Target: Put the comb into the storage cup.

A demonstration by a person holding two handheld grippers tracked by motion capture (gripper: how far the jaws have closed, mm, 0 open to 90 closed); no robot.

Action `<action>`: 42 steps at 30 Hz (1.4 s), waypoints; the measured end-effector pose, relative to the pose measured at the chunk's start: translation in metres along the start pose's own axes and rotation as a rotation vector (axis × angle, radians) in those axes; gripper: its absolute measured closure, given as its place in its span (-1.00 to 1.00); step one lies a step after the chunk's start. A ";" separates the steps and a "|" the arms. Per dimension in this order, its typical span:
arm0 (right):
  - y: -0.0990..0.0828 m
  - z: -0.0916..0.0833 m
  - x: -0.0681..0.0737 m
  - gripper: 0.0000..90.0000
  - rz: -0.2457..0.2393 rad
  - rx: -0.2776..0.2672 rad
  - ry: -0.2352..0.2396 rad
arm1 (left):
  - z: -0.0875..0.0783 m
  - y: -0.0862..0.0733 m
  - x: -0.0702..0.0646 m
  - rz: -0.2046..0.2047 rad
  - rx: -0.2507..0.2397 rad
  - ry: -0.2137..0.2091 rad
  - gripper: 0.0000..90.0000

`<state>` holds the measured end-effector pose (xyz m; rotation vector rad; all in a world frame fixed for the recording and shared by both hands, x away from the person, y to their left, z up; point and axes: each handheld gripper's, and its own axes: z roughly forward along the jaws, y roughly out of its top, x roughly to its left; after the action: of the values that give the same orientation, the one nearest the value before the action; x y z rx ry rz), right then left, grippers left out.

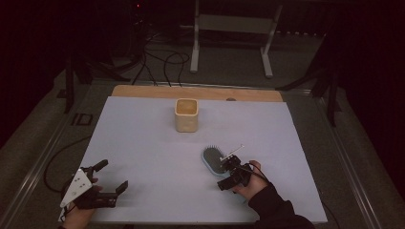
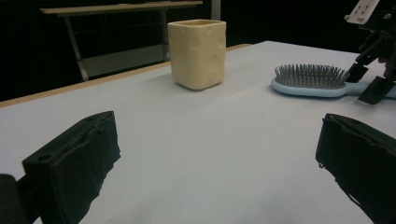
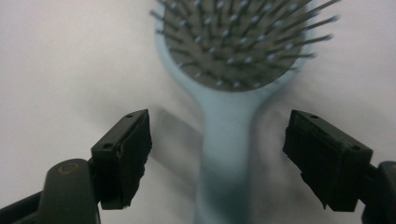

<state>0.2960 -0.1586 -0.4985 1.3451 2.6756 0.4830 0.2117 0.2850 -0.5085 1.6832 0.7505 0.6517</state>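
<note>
A light blue hairbrush [image 1: 211, 160] lies bristles up on the white table cover [image 1: 143, 143], right of centre near the front. Its handle [image 3: 224, 154] runs between the jaws of my right gripper [image 1: 228, 172], which stands open around it without touching. The bristle head [image 3: 238, 42] is just beyond the jaws. A cream square cup [image 1: 186, 115] stands upright toward the back centre; it shows as the cup [image 2: 198, 53] ahead in the left gripper view, with the hairbrush [image 2: 312, 81] to its right. My left gripper [image 1: 113, 176] rests open at the front left, nothing between its jaws.
The wooden table edge [image 1: 143, 90] shows beyond the cover at the back. Behind the table on the floor are cables [image 1: 162, 62] and a white frame stand [image 1: 234, 28]. A wide bare stretch of cover lies between the two grippers.
</note>
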 end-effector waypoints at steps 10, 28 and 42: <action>0.006 -0.003 0.002 0.05 0.006 0.004 -0.043 | 0.000 0.000 0.000 0.001 0.001 0.001 -1.00; 0.009 -0.004 0.005 0.49 -0.007 0.061 -0.053 | 0.000 0.000 0.000 -0.002 0.003 0.000 -1.00; 0.007 -0.003 0.009 0.56 -0.007 0.049 -0.082 | 0.000 -0.001 0.000 -0.001 0.005 0.002 -1.00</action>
<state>0.2952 -0.1482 -0.4925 1.3371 2.6413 0.3549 0.2118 0.2851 -0.5092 1.6864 0.7553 0.6514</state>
